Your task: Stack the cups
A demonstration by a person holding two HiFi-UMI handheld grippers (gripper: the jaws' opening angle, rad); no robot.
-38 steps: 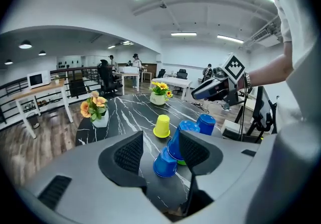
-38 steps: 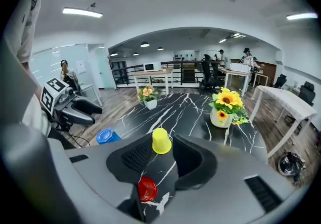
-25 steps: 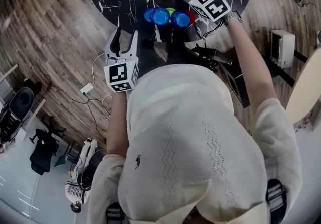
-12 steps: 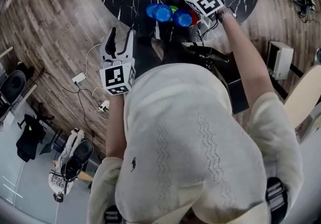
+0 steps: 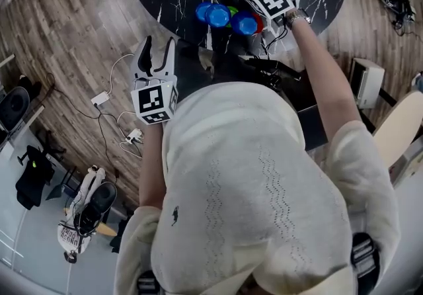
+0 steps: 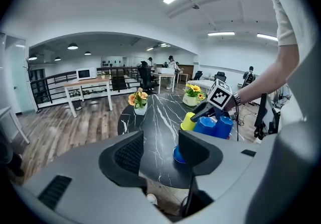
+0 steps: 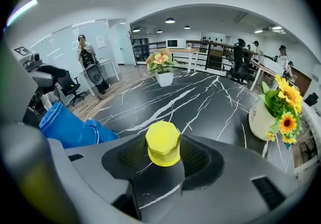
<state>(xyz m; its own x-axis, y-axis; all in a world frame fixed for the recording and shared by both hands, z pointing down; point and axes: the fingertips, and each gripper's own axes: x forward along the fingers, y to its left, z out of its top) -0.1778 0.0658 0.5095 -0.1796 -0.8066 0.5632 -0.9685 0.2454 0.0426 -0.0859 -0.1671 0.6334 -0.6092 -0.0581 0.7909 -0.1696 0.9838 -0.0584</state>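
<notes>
The jaws of my right gripper (image 7: 163,158) have just been closing and now sit against both sides of a small yellow plastic cup (image 7: 162,142), which stands upside down on the round black table with white marble veins (image 7: 200,97). Its base faces up and its flared rim rests on the table. It stands a little apart from the cluster of blue plastic cups (image 5: 218,16), also upside down, at the table's near edge. My left gripper (image 6: 160,148) hangs off that edge with its jaws wide and nothing between them. I judge the yellow plastic cup to be very light, stiff enough to keep its shape, yet thin-walled, so a hard squeeze could bow it or pop it out of my grip. The walls look smooth and faceted, and they taper towards the top, so pads set high would tend to slide off upwards. The better hold is low on the wall, just above the flare, with two opposite flat facets under the pads and only gentle pressure. It is not fragile, but being so light it can tip or skate across the glossy table at a nudge. I would lift it straight up before carrying it over to a blue one.
</notes>
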